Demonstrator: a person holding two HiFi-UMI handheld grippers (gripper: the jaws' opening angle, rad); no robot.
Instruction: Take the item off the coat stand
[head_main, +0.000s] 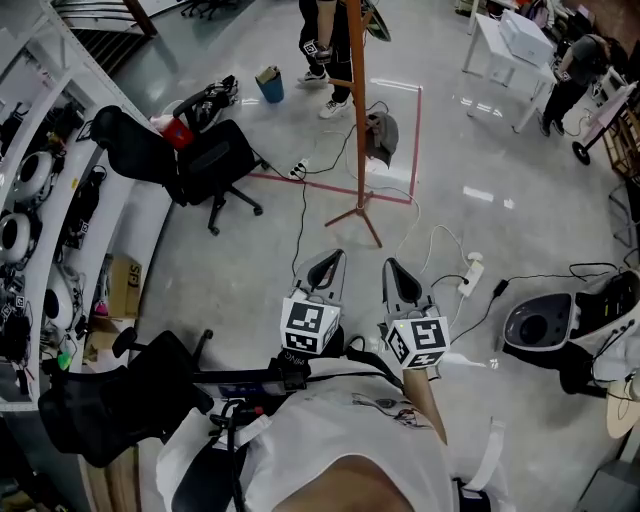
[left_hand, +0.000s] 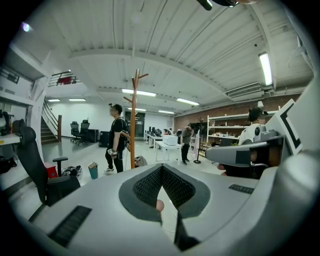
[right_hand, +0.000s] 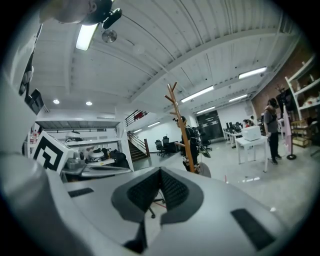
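A tall wooden coat stand (head_main: 356, 110) rises from the floor ahead of me, several steps away. A grey item (head_main: 382, 137) hangs low on it, near the pole. In the left gripper view the coat stand (left_hand: 133, 122) is left of centre with the grey item (left_hand: 141, 161) at its foot level. In the right gripper view the stand (right_hand: 181, 130) and grey item (right_hand: 205, 170) sit just right of centre. My left gripper (head_main: 333, 258) and right gripper (head_main: 393, 268) are held side by side near my chest, both shut and empty, far from the stand.
A person (head_main: 326, 45) stands just behind the stand. A black office chair (head_main: 205, 160) and blue bin (head_main: 270, 86) lie to the left, with shelving (head_main: 40, 210) further left. Cables and a power strip (head_main: 470, 275) cross the floor. White tables (head_main: 510, 45) stand far right.
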